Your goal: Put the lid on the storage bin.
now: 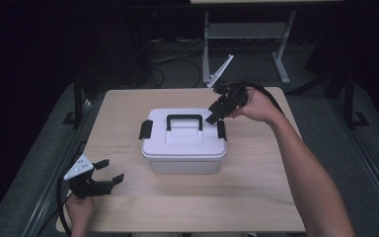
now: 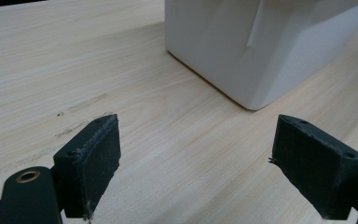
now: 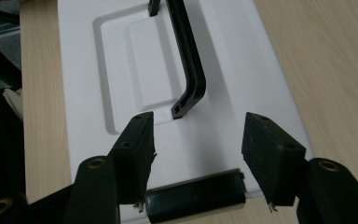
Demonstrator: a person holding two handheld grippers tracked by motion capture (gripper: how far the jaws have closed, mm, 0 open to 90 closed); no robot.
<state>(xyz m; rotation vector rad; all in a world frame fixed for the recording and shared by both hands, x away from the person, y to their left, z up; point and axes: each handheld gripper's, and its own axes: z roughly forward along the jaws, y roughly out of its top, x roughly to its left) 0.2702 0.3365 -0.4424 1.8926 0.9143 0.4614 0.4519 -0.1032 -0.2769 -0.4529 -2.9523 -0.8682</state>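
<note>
The white box (image 1: 184, 143) sits mid-table, and its right-end black latch (image 3: 195, 202) lies just below my right gripper (image 3: 198, 140), whose jaws stand apart around nothing. My left gripper (image 2: 196, 158) rests wide open near the table's (image 1: 256, 197) front left edge, bare wood between. The box's front latches I can't make out.

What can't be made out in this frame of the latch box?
- White box contents: hidden by its closed lid, high view.
- Right latch: latched or freed is unclear in the right gripper view; right gripper jaws frame it.
- Box top: cut off by the upper edge, left gripper view, beyond the left gripper.
</note>
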